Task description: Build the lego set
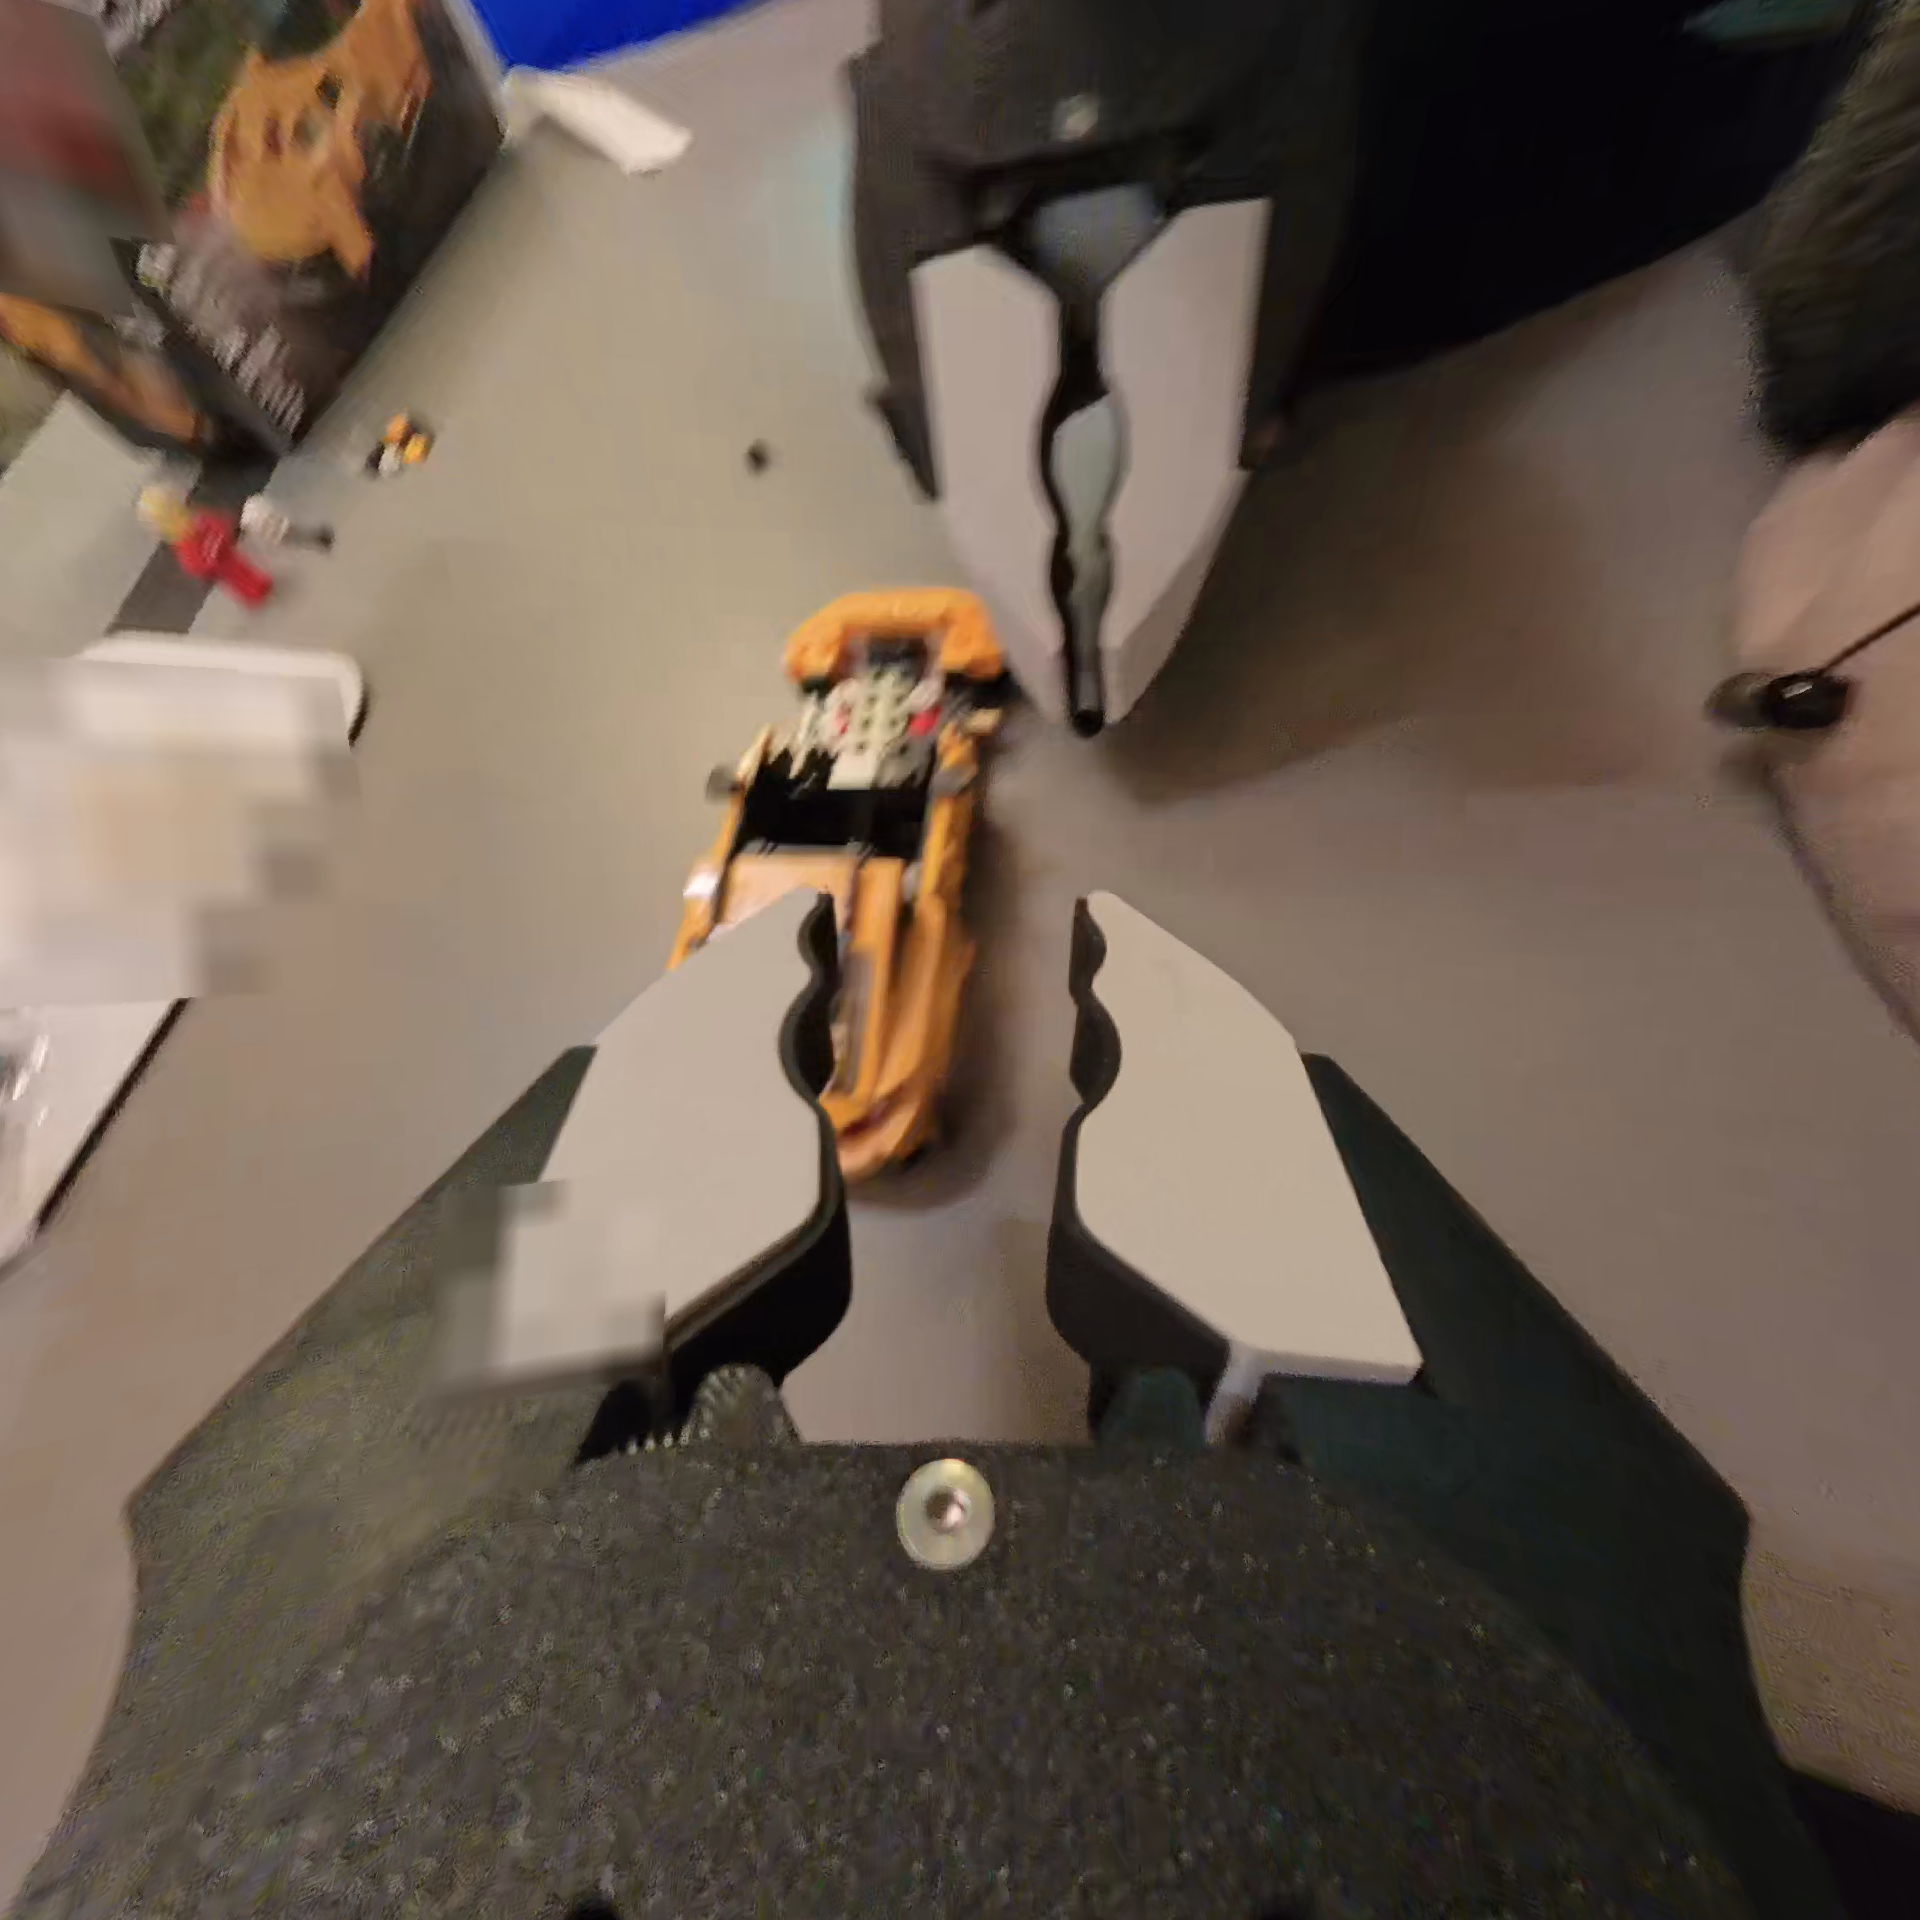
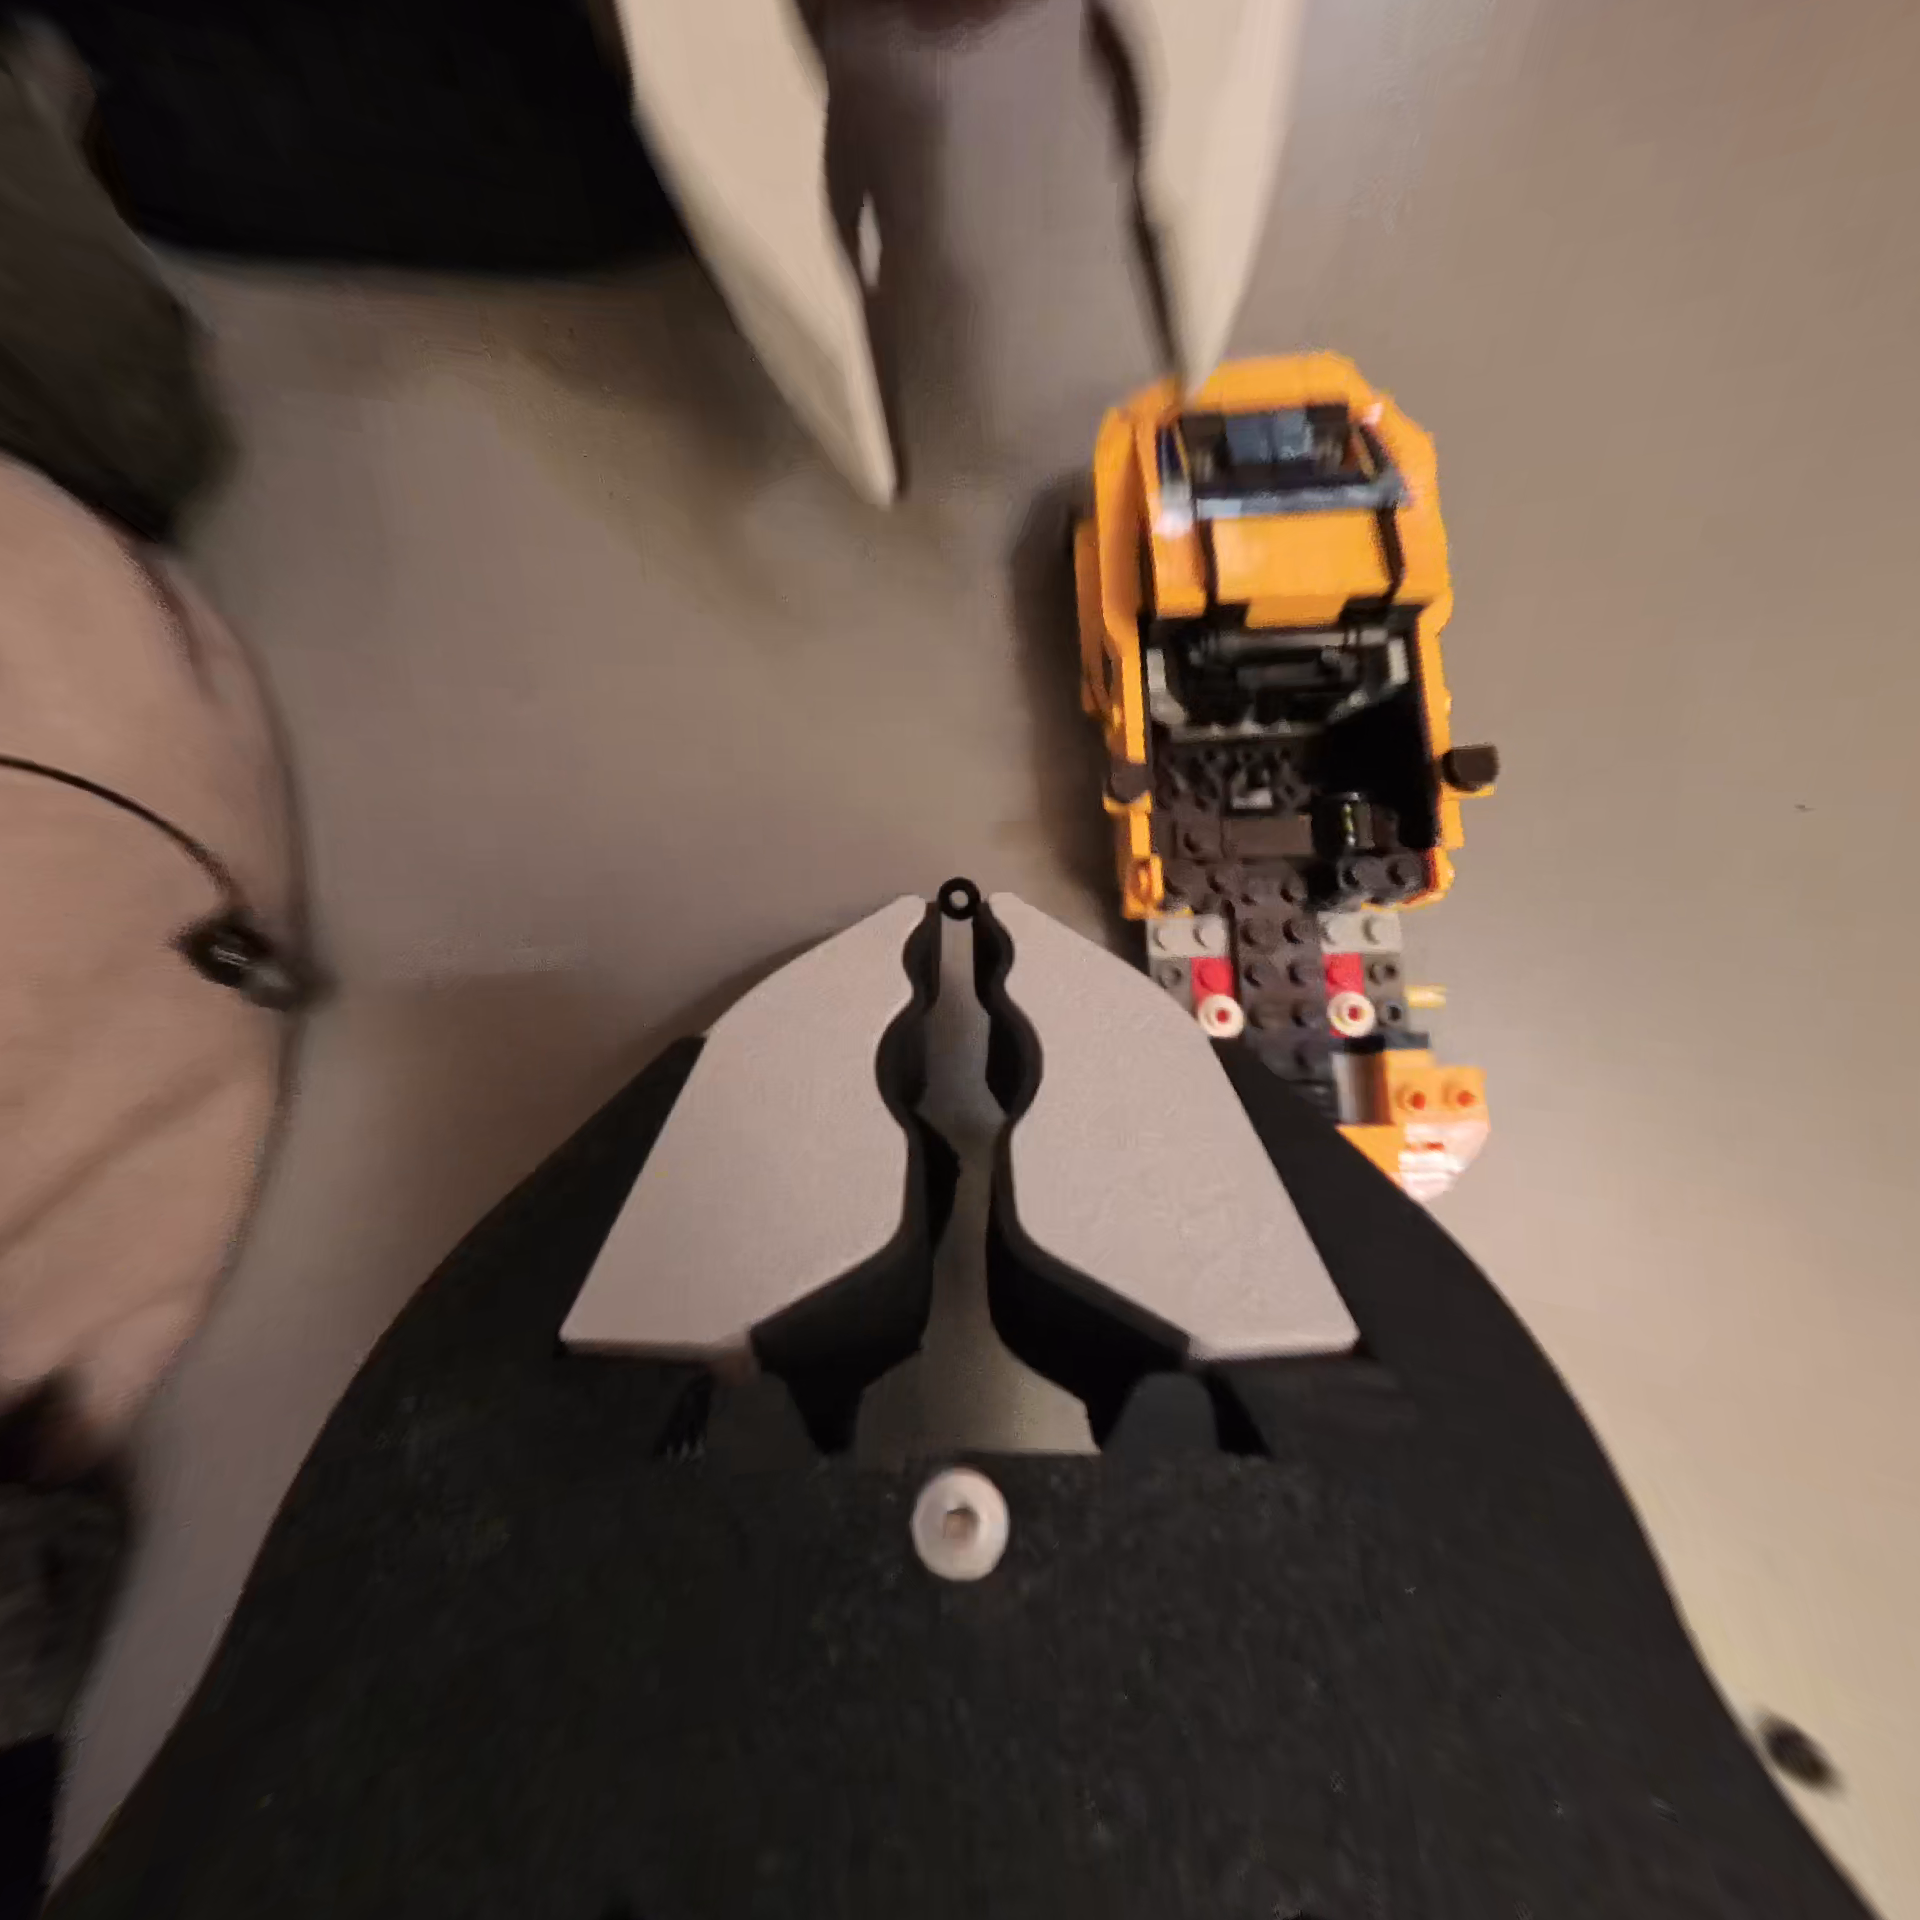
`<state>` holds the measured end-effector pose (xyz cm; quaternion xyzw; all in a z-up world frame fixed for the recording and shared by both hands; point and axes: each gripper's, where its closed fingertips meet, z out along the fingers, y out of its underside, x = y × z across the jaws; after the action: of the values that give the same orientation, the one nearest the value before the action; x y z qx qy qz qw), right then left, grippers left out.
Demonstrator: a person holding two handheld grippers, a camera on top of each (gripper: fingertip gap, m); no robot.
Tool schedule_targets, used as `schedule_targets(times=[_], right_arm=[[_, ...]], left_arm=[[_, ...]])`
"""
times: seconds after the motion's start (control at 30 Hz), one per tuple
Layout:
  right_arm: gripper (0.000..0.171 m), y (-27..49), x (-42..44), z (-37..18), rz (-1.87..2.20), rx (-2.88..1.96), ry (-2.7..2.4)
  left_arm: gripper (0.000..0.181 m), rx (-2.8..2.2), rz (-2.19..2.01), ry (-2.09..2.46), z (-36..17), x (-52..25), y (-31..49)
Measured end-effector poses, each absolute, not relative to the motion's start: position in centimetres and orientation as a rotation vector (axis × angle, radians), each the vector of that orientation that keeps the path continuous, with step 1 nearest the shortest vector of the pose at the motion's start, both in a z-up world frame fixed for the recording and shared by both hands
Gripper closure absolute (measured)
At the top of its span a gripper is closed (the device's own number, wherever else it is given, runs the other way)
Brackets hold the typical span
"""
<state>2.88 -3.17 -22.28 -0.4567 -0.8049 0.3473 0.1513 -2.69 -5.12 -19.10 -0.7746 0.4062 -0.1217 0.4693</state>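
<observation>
An orange lego car (image 1: 868, 862) with a black open middle lies on the grey table, also in the right wrist view (image 2: 1273, 727). My left gripper (image 1: 951, 914) is open and empty, just above the car's near end; it also shows blurred in the right wrist view (image 2: 1039, 416). My right gripper (image 2: 958, 902) is shut on a small black tube piece (image 2: 956, 896) held at its tips, just left of the car's studded end. In the left wrist view the right gripper (image 1: 1086, 707) points down beside the car's far end with the black piece (image 1: 1084, 675) in it.
The lego box (image 1: 301, 208) stands at the far left. A red minifigure (image 1: 213, 540), a small orange and white piece (image 1: 400, 445) and a tiny black piece (image 1: 756, 454) lie on the table. A white booklet (image 1: 613, 120) lies far back. A person's arm (image 1: 1860, 665) is at the right.
</observation>
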Motion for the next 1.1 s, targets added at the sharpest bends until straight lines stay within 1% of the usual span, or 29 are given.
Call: schedule_targets(times=[0.03,0.1,0.17,0.37,0.53,0.8,0.9,1.0,1.1], right_arm=[[0.165,-3.8,3.0,-21.1,1.142,-1.334,-2.263],[0.166,-4.8,3.3,-19.1,1.396,-1.367,-2.170],[0.166,-5.5,3.7,-18.0,1.559,-1.386,-2.114],[0.166,-6.9,4.6,-16.4,1.817,-1.411,-2.042],[0.166,-7.2,4.7,-16.3,1.877,-1.428,-2.016],[0.166,-7.0,4.8,-16.2,1.938,-1.457,-1.960],[0.166,-6.5,4.5,-16.0,1.934,-1.466,-1.909],[0.171,-5.2,3.9,-15.6,1.880,-1.473,-1.816],[0.169,-4.9,3.8,-15.1,1.828,-1.423,-1.785]], left_arm=[[0.142,-1.855,-0.318,1.020,-18.7,-1.4,-5.4],[0.145,-1.784,-0.321,1.069,-18.1,0.8,-5.7],[0.146,-1.737,-0.291,1.098,-17.6,2.1,-5.8],[0.157,-1.630,-0.213,1.172,-16.8,4.5,-6.4],[0.172,-1.575,-0.137,1.185,-16.4,5.0,-6.4],[0.175,-1.608,-0.177,1.129,-16.5,4.7,-6.1],[0.176,-1.655,-0.260,1.051,-16.4,4.3,-5.8],[0.181,-1.708,-0.365,0.944,-16.4,3.8,-5.3],[0.181,-1.772,-0.505,0.780,-16.3,3.1,-4.5]])
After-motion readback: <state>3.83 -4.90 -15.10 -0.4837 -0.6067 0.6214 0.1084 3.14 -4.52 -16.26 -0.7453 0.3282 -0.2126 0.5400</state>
